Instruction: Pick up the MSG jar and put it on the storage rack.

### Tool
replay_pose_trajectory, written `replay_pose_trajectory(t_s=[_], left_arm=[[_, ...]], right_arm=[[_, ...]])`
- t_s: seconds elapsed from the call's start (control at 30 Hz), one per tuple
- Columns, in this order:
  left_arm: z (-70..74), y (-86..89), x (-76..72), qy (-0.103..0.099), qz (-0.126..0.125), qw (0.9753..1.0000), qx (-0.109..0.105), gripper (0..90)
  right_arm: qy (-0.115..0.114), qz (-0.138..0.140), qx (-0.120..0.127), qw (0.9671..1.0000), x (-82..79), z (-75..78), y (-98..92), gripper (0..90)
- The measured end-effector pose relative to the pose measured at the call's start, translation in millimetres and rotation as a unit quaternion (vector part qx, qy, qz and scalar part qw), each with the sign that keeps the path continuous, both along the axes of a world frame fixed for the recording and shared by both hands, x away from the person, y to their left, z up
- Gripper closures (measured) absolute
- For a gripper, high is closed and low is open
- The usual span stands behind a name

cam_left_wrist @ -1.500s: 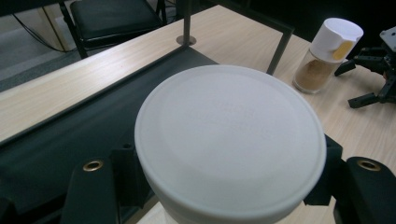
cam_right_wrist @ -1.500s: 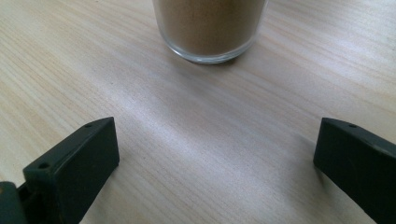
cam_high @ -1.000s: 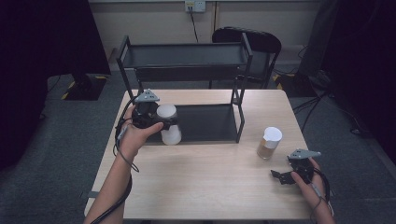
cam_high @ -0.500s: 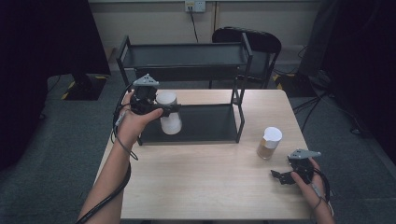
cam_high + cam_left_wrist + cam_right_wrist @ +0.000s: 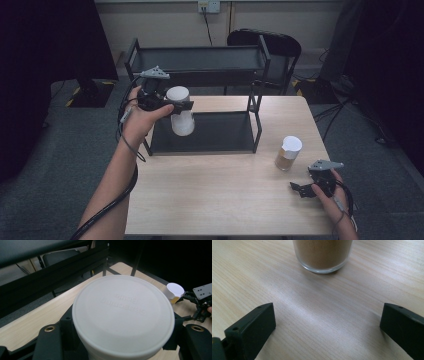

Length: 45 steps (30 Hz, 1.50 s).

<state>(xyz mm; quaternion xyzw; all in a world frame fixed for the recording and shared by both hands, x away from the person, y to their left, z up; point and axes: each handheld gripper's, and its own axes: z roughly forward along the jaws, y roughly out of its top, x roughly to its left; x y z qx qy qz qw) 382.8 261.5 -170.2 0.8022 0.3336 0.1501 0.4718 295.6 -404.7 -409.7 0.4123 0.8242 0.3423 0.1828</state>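
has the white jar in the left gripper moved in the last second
Yes. The white jar, clamped in the left gripper, has risen against the black rack.

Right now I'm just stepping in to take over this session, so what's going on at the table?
A person works at the wooden table with a gripper in each hand. The left gripper is shut on a white-lidded jar, held up in the air in front of the black two-tier rack. The right gripper rests open, low over the table near its right edge, facing a second jar of brown powder that stands untouched.
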Motion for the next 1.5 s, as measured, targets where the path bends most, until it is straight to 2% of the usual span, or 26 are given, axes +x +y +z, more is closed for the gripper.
replay_pose_trajectory(t_s=[0.23,0.53,1.13,1.3,1.5], left_arm=[[21.4,-4.0,3.0,-0.001,-0.003,1.0000,0.002,34.3],[50.9,-10.5,5.9,-0.012,-0.013,0.9998,-0.002,34.3],[84.3,-19.0,11.8,-0.022,-0.011,0.9997,-0.009,34.3],[97.1,-21.6,14.2,-0.023,-0.010,0.9997,-0.004,34.3],[110.9,-21.1,17.6,-0.023,-0.007,0.9997,-0.009,34.3]], right_arm=[[0.000,0.000,0.000,1.0000,-0.1,-0.1,0.1,0.0],[0.000,0.000,0.000,1.0000,-0.1,0.0,0.1,0.0],[0.000,-0.002,0.000,1.0000,-0.6,0.1,0.5,0.0],[0.000,-0.003,0.000,1.0000,-1.1,0.2,0.8,0.0],[0.000,-0.003,0.000,1.0000,-1.1,0.2,0.8,0.0]])
